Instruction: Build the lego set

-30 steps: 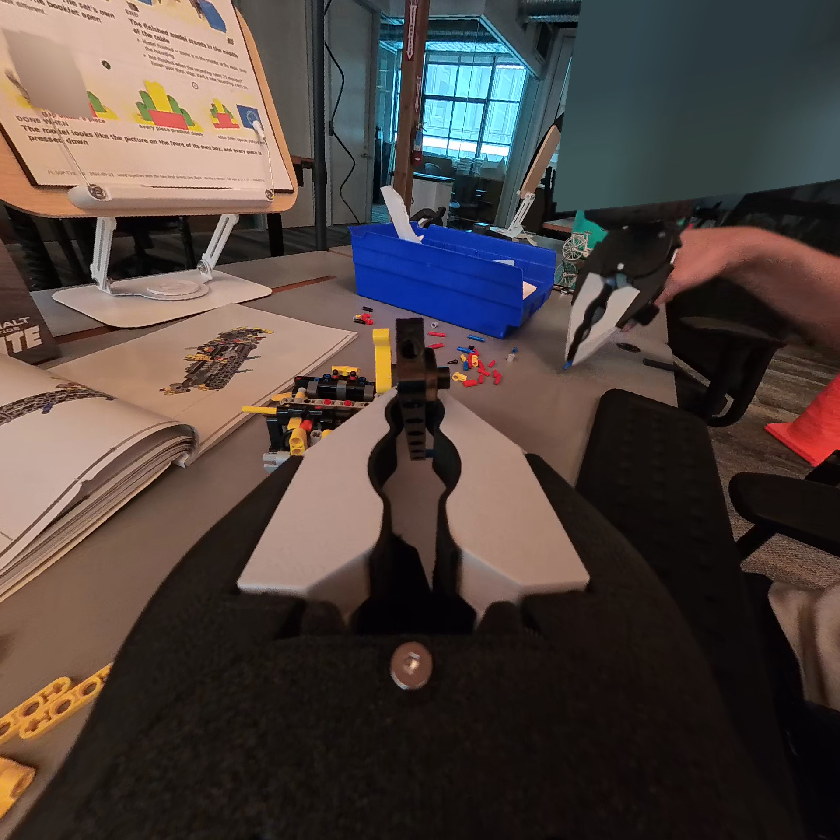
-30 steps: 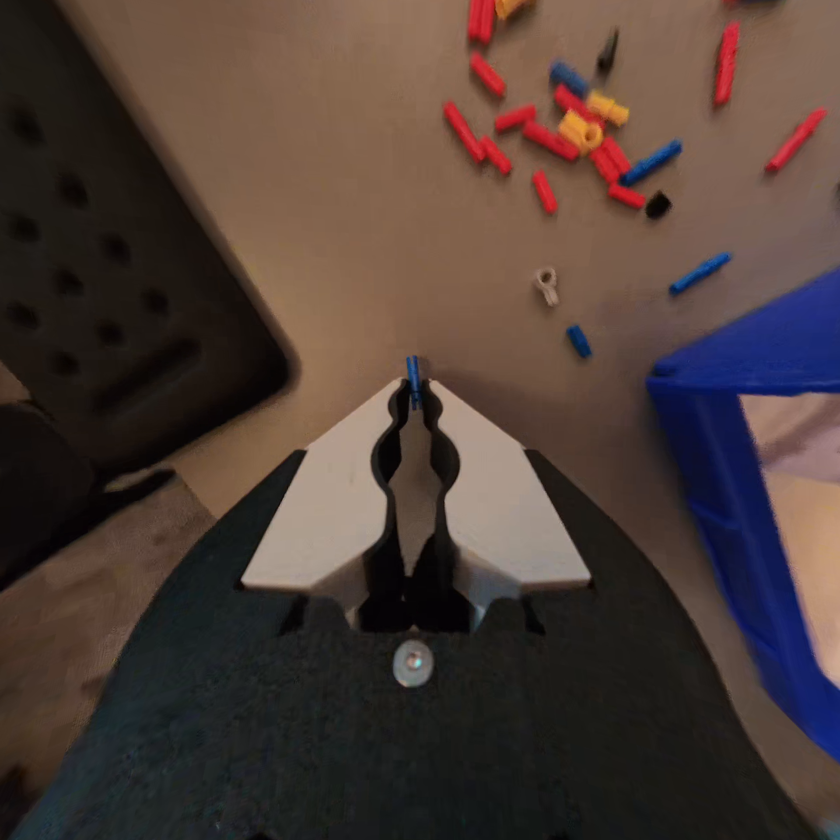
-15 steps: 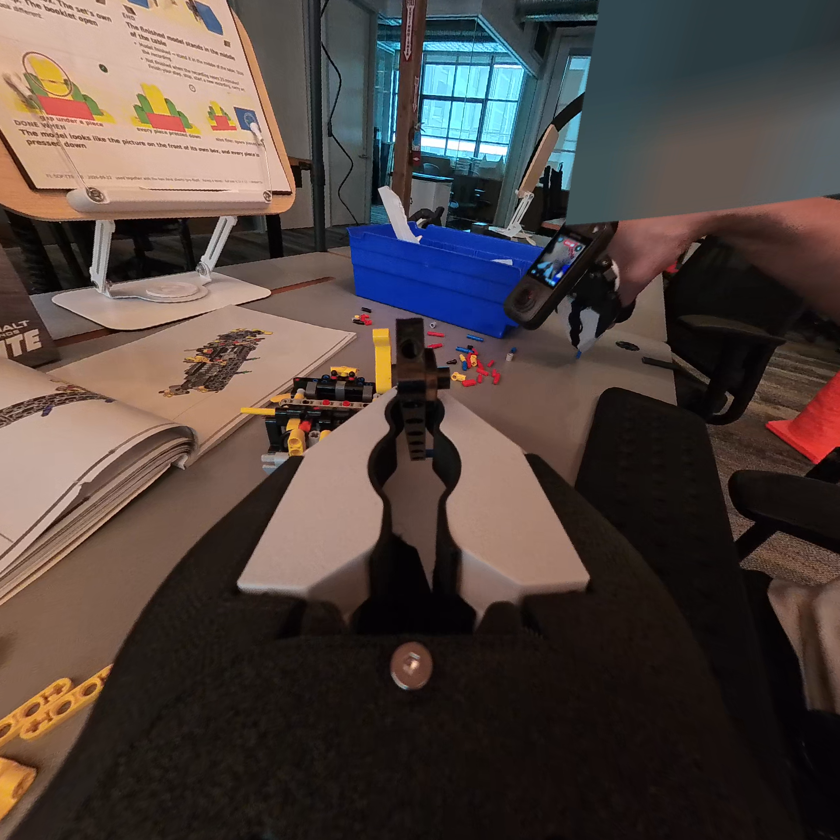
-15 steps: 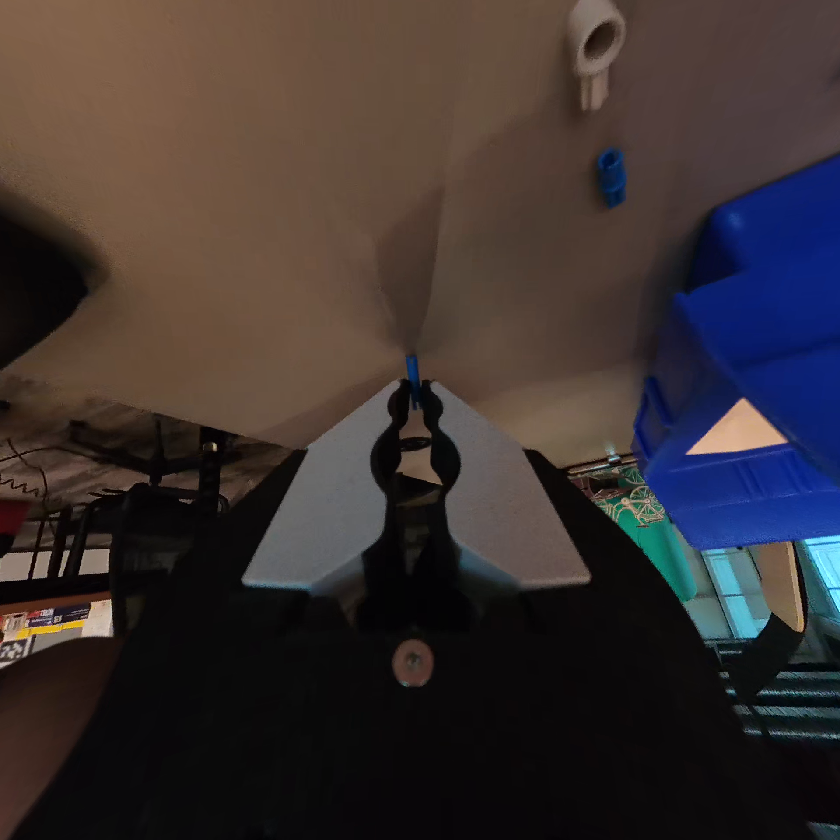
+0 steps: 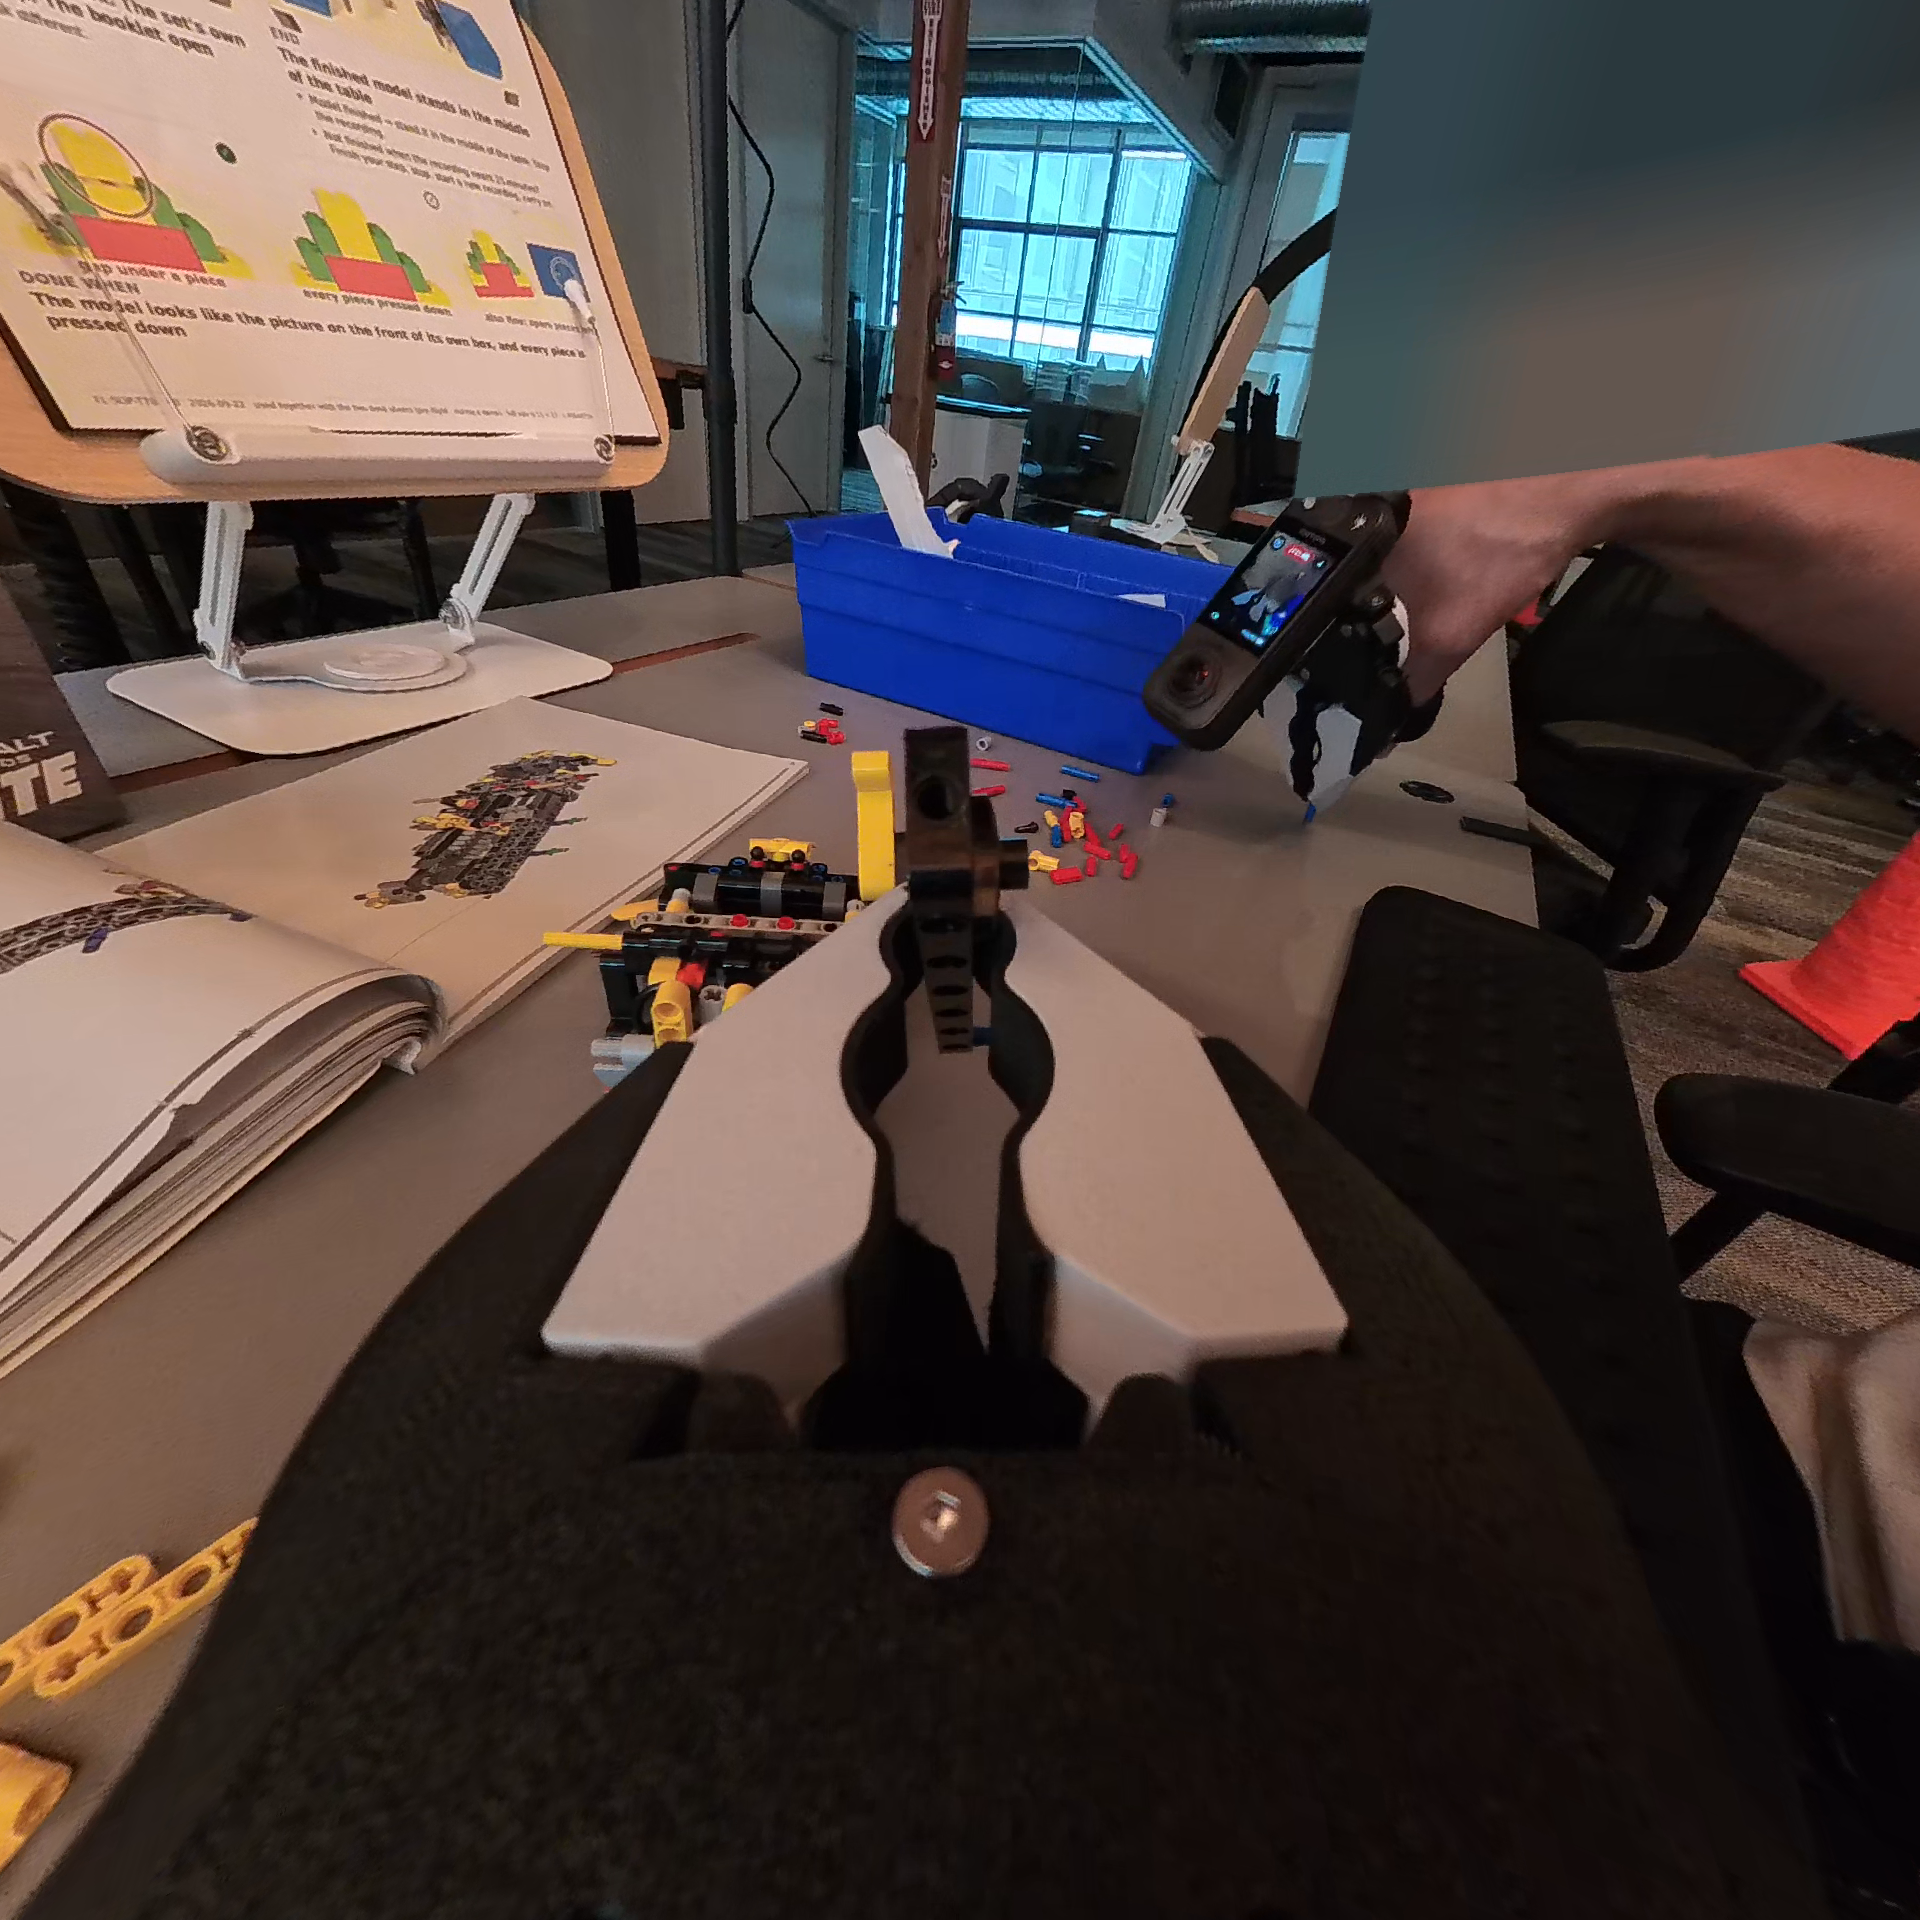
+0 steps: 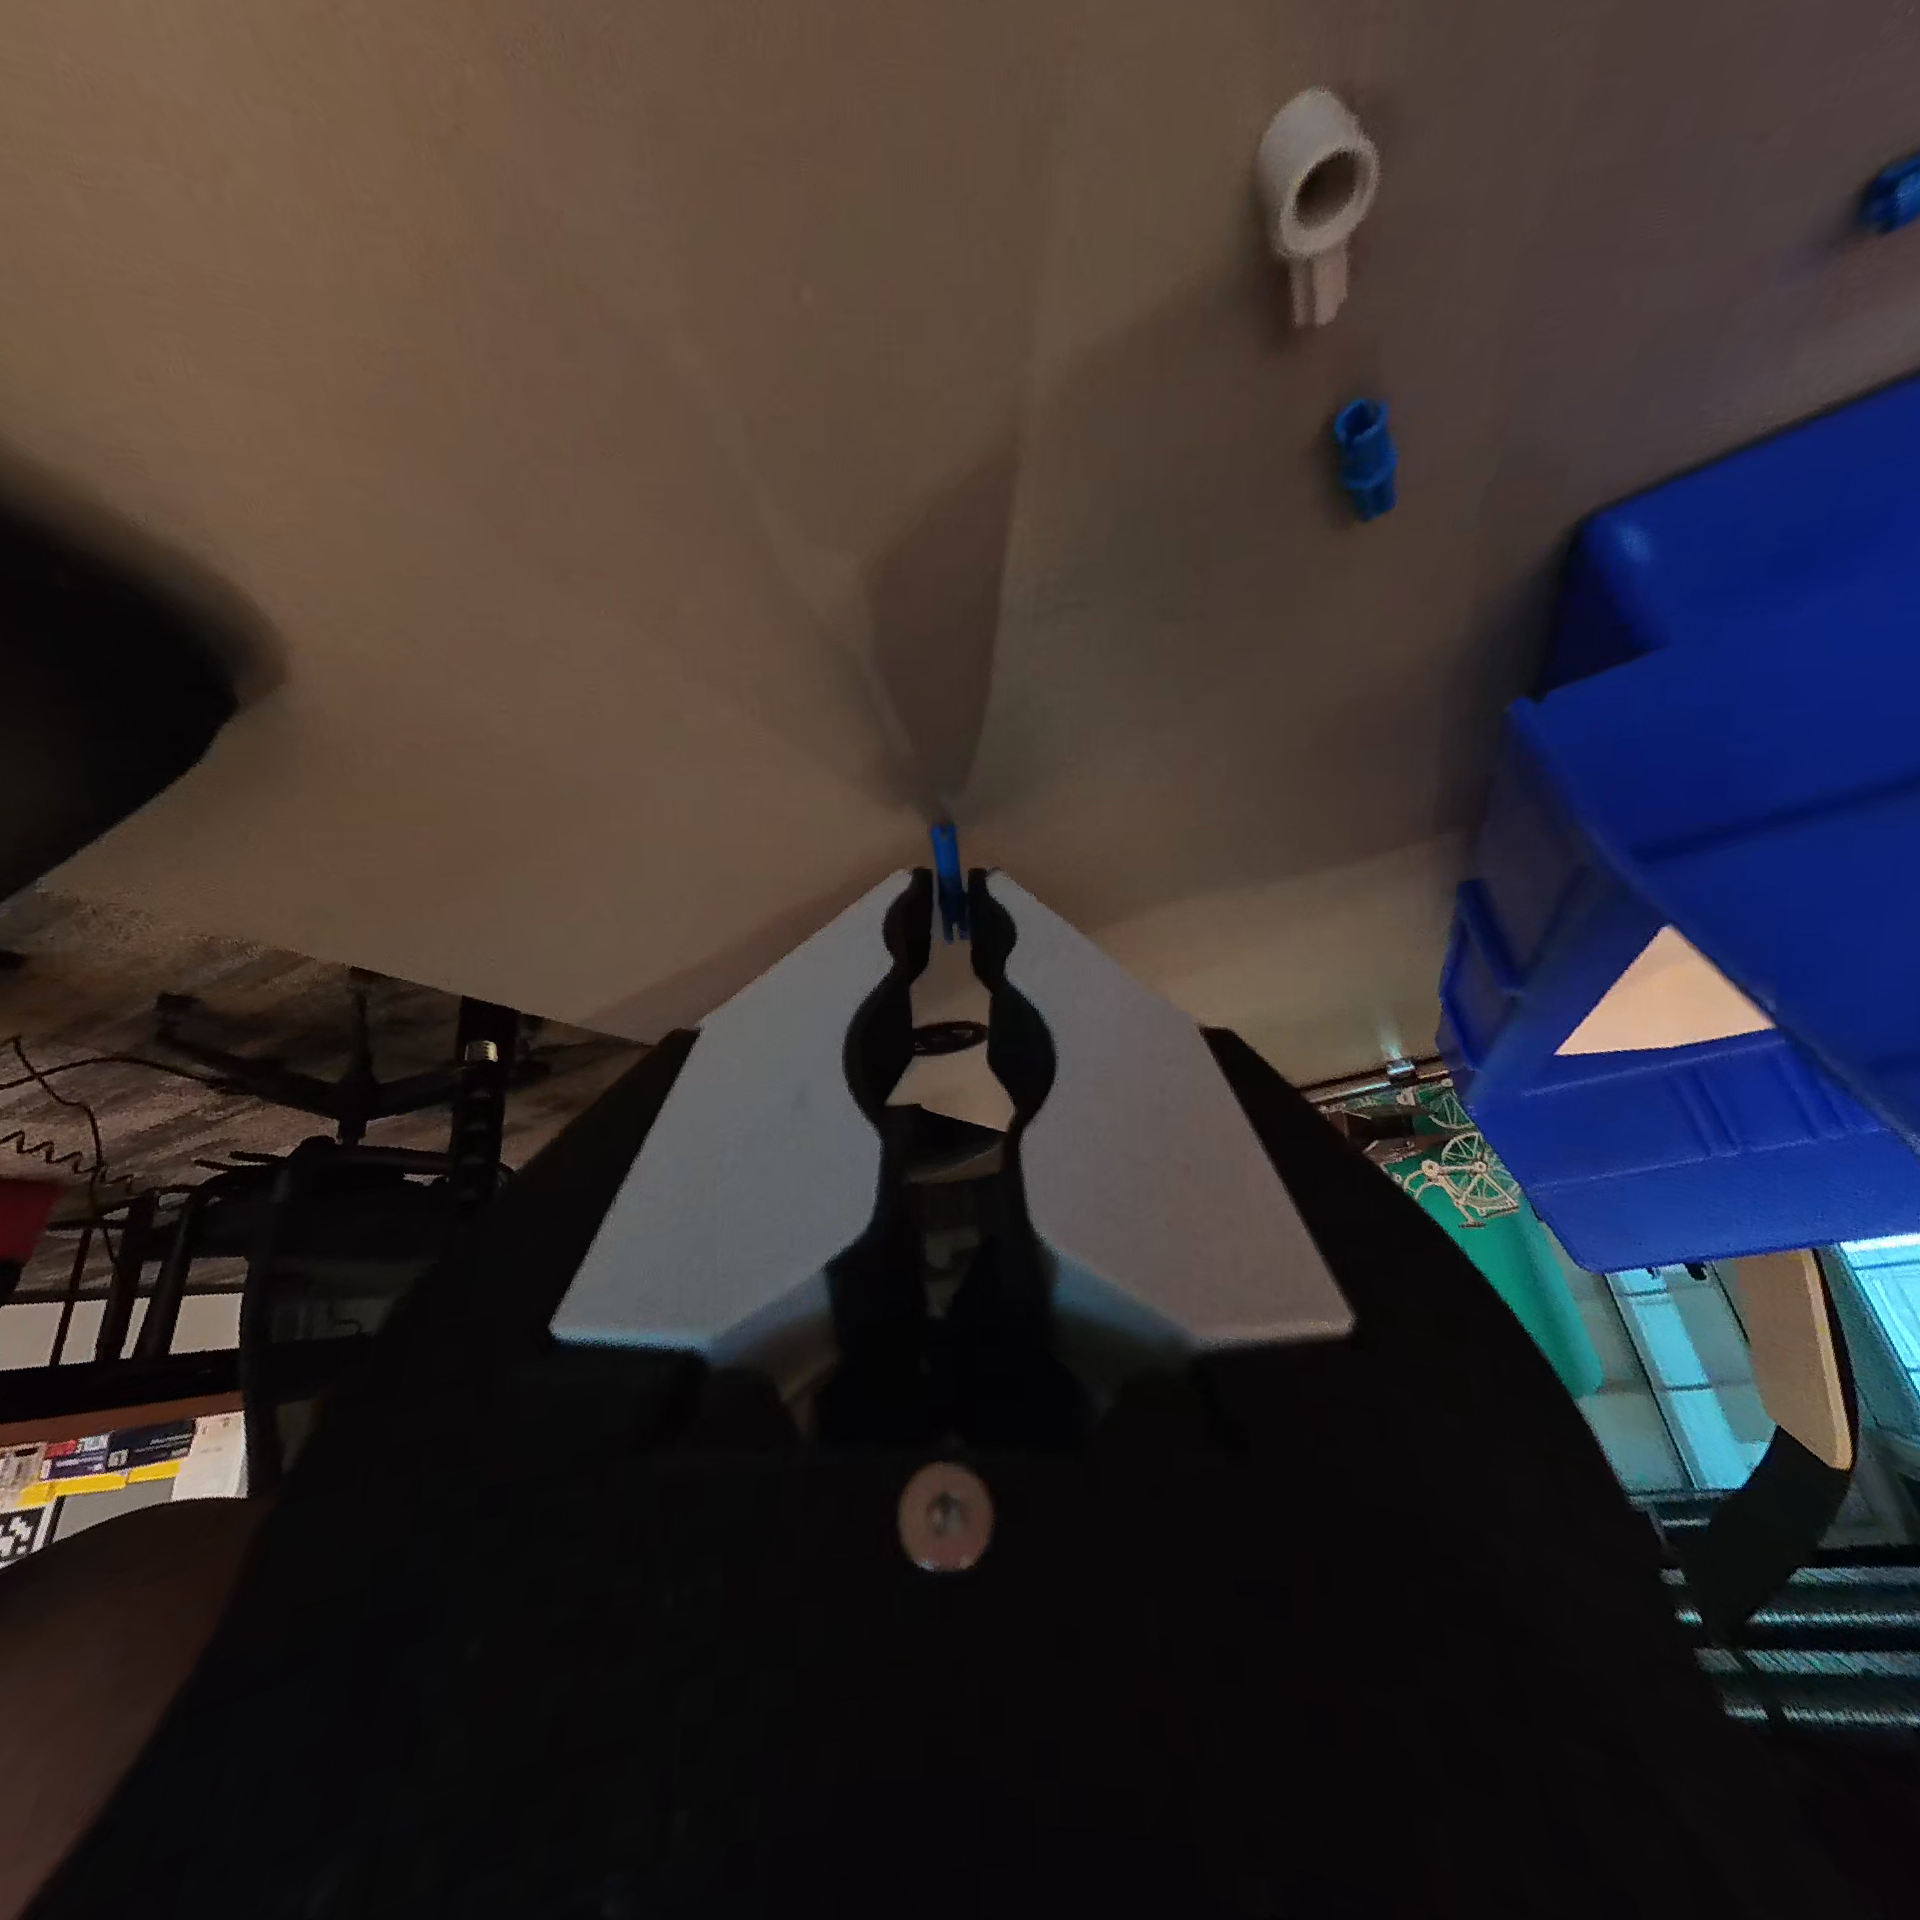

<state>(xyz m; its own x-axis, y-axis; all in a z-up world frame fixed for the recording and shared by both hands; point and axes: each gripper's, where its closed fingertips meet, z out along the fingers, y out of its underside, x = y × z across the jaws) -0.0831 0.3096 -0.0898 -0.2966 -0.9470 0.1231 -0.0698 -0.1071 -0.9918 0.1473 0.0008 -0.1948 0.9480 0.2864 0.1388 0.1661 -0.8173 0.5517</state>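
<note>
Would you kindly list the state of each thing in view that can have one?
left claw: shut on black beam assembly.
black beam assembly: held upright, off the table.
right claw: shut on blue pin.
blue pin: pinched, tip at the table.
instruction booklet: lying open.
blue bin: upright, open-topped.
partly built model: resting on table, unfinished.

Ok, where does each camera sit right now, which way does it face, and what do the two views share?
Left wrist view: on the left gripper, looking level across the table at the half-built model; its fingers pinch a black beam; a forearm and the right gripper show far right.
Right wrist view: on the right gripper, pointed steeply down at the table beside the blue bin; its fingers pinch a blue pin.
Shared: the table, blue bin, grey connector.
</note>
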